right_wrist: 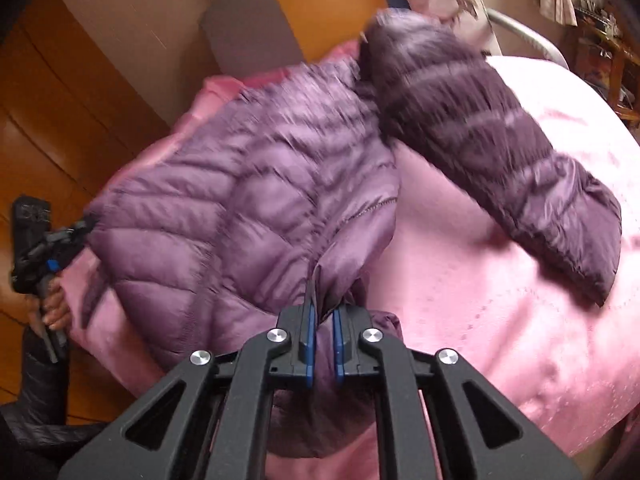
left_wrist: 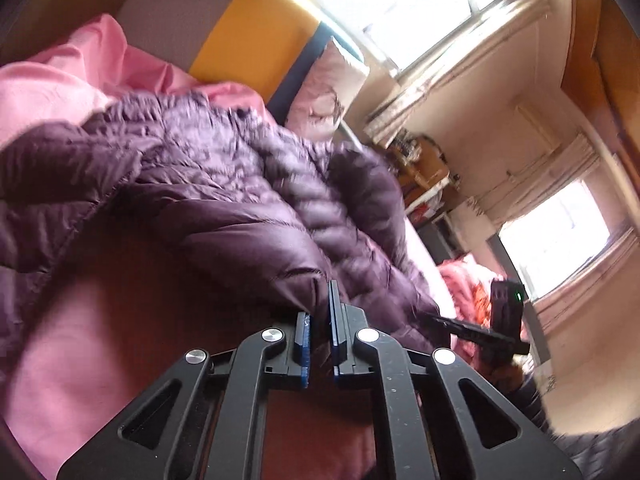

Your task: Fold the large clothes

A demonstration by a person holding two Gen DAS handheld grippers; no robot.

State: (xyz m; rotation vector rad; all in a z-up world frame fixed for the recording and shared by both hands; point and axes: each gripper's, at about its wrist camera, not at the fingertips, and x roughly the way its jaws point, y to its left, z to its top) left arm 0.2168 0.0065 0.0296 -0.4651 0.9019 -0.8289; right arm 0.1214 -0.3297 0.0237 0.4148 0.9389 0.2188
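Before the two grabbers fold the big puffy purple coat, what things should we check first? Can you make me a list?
1. Right gripper pinching the quilted purple puffer jacket: ok, a fold of its edge sits between the shut jaws.
2. Left gripper pinching the jacket: ok, it looks shut on the edge, though that picture is blurry.
3. Jacket lies on the pink bedsheet: ok, nothing hangs off that I can see.
4. Sleeve tucked in: not ok, it sticks out sideways across the sheet.
5. Jacket flat and smooth: not ok, it is bunched and lifted near both grippers.
6. Zip closed: cannot tell.
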